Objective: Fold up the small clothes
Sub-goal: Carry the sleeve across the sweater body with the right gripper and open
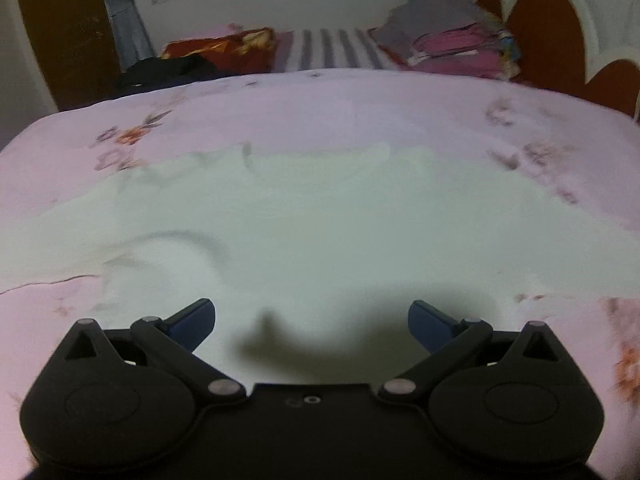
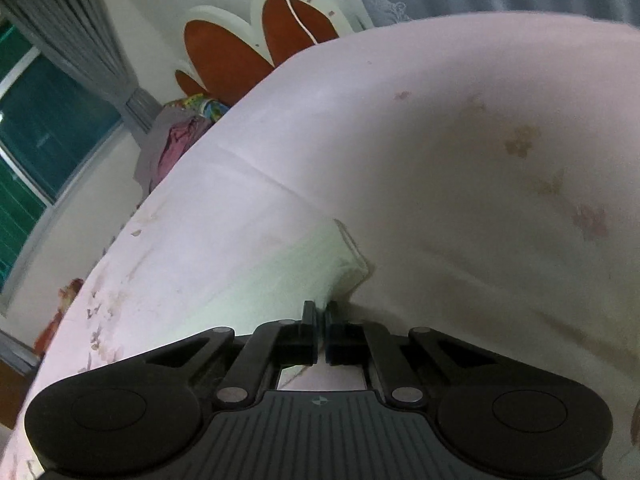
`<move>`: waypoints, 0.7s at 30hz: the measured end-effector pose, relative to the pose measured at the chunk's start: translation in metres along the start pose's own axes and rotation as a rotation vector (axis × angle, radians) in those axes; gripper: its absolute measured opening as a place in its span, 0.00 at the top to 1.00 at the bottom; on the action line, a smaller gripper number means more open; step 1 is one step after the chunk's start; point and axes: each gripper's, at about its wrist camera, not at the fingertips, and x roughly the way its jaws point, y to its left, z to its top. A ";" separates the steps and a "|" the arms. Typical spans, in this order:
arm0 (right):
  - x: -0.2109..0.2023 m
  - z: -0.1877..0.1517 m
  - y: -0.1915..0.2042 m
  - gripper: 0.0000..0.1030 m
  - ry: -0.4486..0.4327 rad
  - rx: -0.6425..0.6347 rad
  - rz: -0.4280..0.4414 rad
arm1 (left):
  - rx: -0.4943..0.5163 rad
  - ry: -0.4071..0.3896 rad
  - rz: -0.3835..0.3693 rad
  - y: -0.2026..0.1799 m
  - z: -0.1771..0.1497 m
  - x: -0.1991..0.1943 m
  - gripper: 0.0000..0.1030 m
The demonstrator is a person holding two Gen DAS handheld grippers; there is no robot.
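Pink floral bedsheet point(image 1: 320, 104) covered a bed that filled both wrist views, with a stack of folded clothes point(image 1: 456, 46) at about one o'clock near the scalloped headboard point(image 1: 544, 36) and a curtained window beyond. On the sheet lay a pale mint-white garment point(image 1: 320, 224), spread mostly flat, its edges blurred. The left tongs point(image 1: 312, 324) hung just above the garment's near edge with their blue-tipped fingers spread wide and nothing between them; cloth stretched away from them toward twelve o'clock. The right tongs point(image 2: 320, 312) were pinched closed on a corner of the same garment point(image 2: 280, 280), whose hemmed edge ran off toward one o'clock from the fingertips. The step in hand appeared to be gathering an edge for a fold. Doing it well probably meant lowering the left tongs onto the near hem, level with the right-hand grip, so that both corners could rise together without the thin fabric bunching or dragging the sheet.
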 end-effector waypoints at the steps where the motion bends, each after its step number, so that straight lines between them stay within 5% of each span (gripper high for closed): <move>1: -0.003 0.001 0.004 0.98 -0.008 -0.012 0.008 | -0.008 0.001 0.000 0.007 -0.001 0.000 0.00; 8: -0.016 -0.021 0.075 0.98 0.011 -0.177 0.085 | -0.084 -0.062 0.041 0.057 -0.015 -0.007 0.00; 12: -0.022 -0.049 0.127 0.98 0.028 -0.276 0.102 | -0.127 -0.061 -0.018 0.088 -0.018 -0.004 0.00; 21: -0.034 -0.124 0.221 0.98 0.043 -0.426 0.138 | -0.047 -0.109 -0.013 0.153 -0.033 -0.002 0.00</move>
